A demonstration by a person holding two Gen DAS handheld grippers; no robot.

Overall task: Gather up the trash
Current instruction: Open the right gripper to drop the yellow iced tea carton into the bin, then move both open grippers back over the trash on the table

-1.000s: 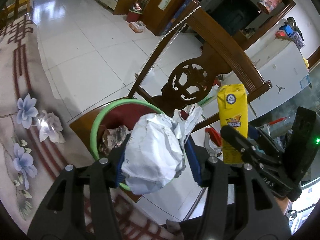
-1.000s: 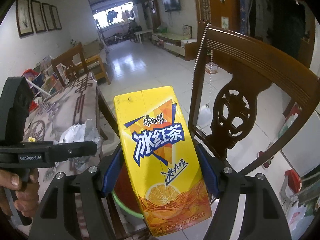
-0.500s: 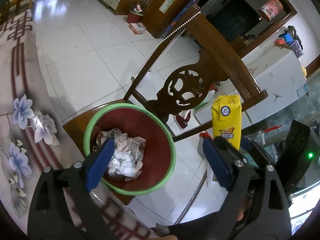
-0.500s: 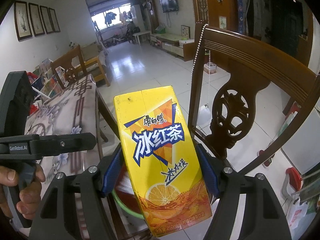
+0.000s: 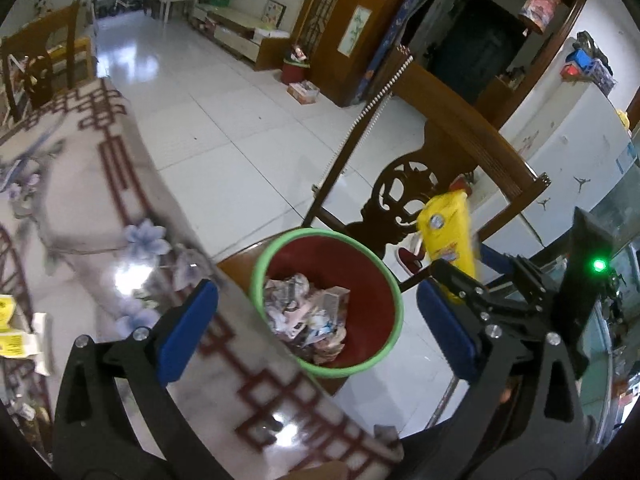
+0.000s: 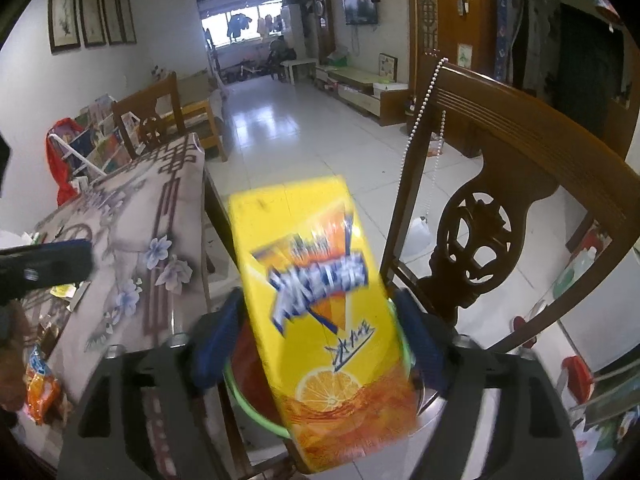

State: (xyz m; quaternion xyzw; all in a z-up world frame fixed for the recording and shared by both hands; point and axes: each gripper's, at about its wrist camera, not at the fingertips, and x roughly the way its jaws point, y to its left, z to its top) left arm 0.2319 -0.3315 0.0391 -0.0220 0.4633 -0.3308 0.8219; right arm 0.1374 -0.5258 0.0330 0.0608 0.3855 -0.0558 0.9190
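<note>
We see a yellow carton [image 6: 320, 312] with an orange burst, blue-and-white lettering and an orange slice printed low on its face. The bin [image 5: 384, 364] has a light green rim and a dark red inside, filled with pale crumpled trash [image 5: 308, 316]. The tablecloth [image 5: 100, 216] is cream, with dark red lattice lines along its edge and lilac-blue flowers. The chair [image 6: 500, 152] is dark brown carved wood. The pads [image 5: 188, 332] are blue on black frames. The floor [image 5: 224, 120] is glossy white tile.

Our left gripper [image 5: 316, 328] gapes, still opening, nothing inside; our right gripper [image 6: 320, 340] opens, pads off the carton [image 6: 324, 320].
</note>
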